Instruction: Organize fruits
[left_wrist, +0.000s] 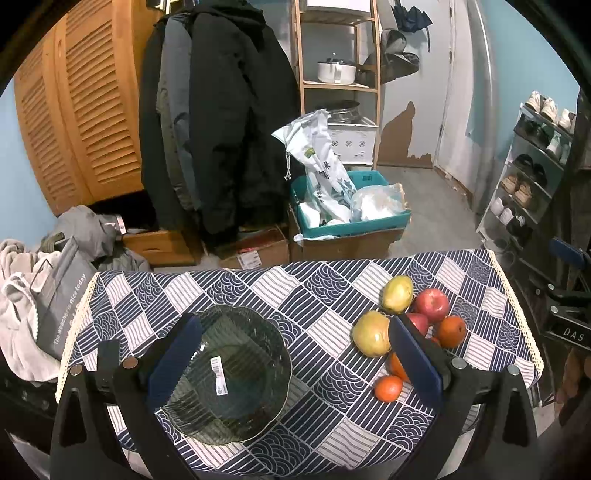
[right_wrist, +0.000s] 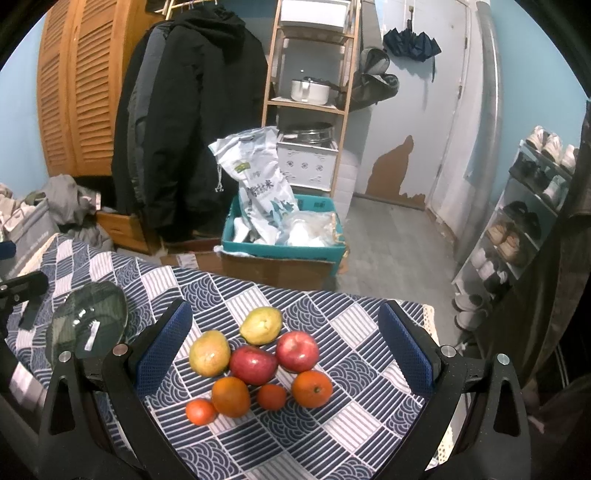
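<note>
A pile of fruit lies on the patterned tablecloth (right_wrist: 351, 332): two yellow-green pears (right_wrist: 209, 352) (right_wrist: 261, 325), two red apples (right_wrist: 253, 364) (right_wrist: 297, 350), and several oranges, the largest two at the front (right_wrist: 231, 396) (right_wrist: 312, 388). My right gripper (right_wrist: 284, 328) is open and empty, its jaws spread on either side of the pile. A ribbed glass plate (left_wrist: 236, 373) sits at the table's left, also in the right wrist view (right_wrist: 88, 325). My left gripper (left_wrist: 295, 332) is open and empty above the plate; the fruit (left_wrist: 371, 333) lies by its right finger.
The table's far edge (left_wrist: 295, 264) drops to a floor crowded with cardboard boxes and a teal crate (left_wrist: 351, 225) of bags. Coats (left_wrist: 221, 129) hang behind. A shoe rack (left_wrist: 532, 173) stands at the right. A grey bag (left_wrist: 62, 295) and clothes lie at the left.
</note>
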